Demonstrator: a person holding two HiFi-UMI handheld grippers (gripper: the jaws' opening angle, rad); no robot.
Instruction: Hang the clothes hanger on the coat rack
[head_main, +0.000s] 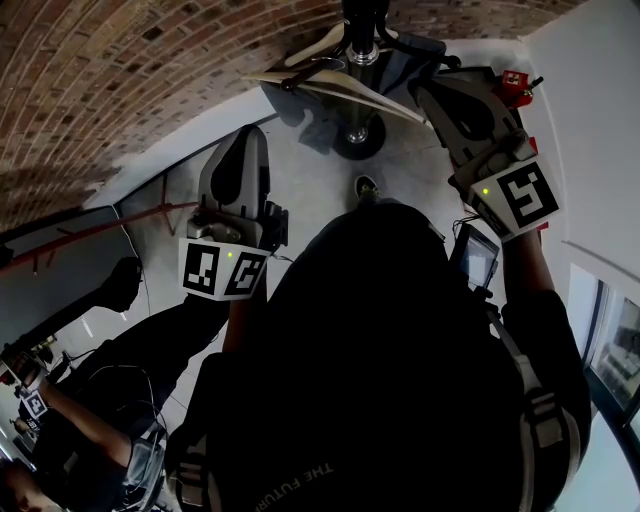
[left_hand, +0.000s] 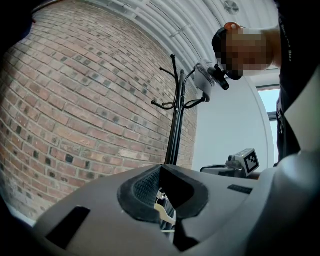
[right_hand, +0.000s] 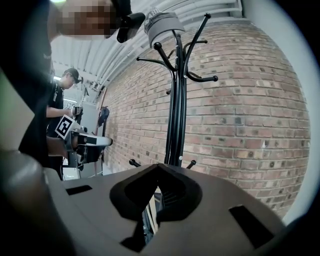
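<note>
At the lower left of the head view, another person (head_main: 60, 440) stands beside me. Right of them are my left tongs (head_main: 251, 136), pointing up the frame toward the brick wall (head_main: 120, 80). In the left gripper view their tips meet, so they are clenched with nothing between them. A cream sliver shows through the slot lower down, beyond them.

The clothes hanger (head_main: 372, 95) is at the top centre of the head view. Its pale wooden arms lie across the pole of the coat rack (head_main: 360, 45), above the rack's round base (head_main: 358, 135) on the floor. Its left end is well apart from my left tongs. I cannot tell whether its hook sits on a peg.

At the upper right are my right tongs (head_main: 428, 92), with their tip just beside the hanger's right end. In the right gripper view the tips are pressed together and clamp nothing. A pale strip shows through the gap beneath them, and the rack stands straight ahead against the bricks.
</note>
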